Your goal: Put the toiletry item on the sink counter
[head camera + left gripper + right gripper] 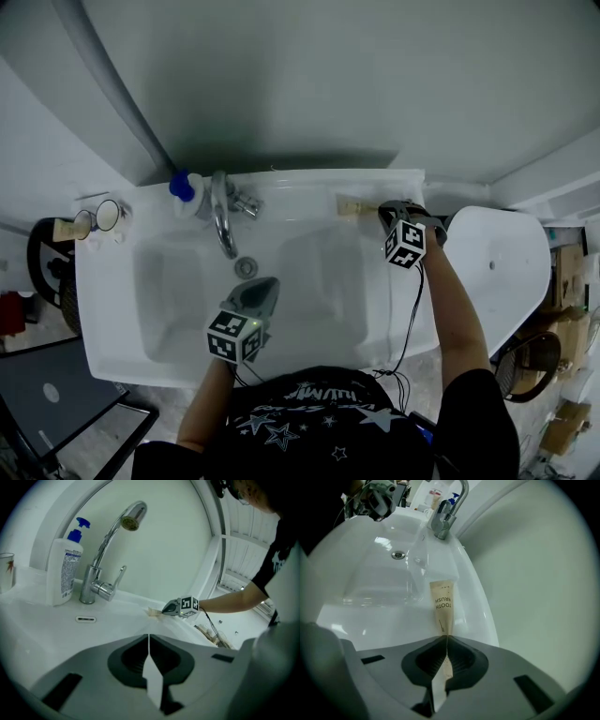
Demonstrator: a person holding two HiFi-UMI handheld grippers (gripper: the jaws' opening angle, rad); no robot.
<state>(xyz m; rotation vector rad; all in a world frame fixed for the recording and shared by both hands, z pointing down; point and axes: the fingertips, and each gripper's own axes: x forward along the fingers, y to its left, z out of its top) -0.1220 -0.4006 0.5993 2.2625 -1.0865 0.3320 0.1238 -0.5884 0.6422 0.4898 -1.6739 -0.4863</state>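
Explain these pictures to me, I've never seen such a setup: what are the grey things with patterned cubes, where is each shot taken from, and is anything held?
No robot here: a person holds a two-jaw gripper in each hand. The top-down picture comes from a head camera; the others from cameras on the grippers. The left gripper hovers over the white sink, jaws together, empty. The right gripper pinches a toothbrush packet at the sink's back ledge. A faucet and spray bottle stand there too.
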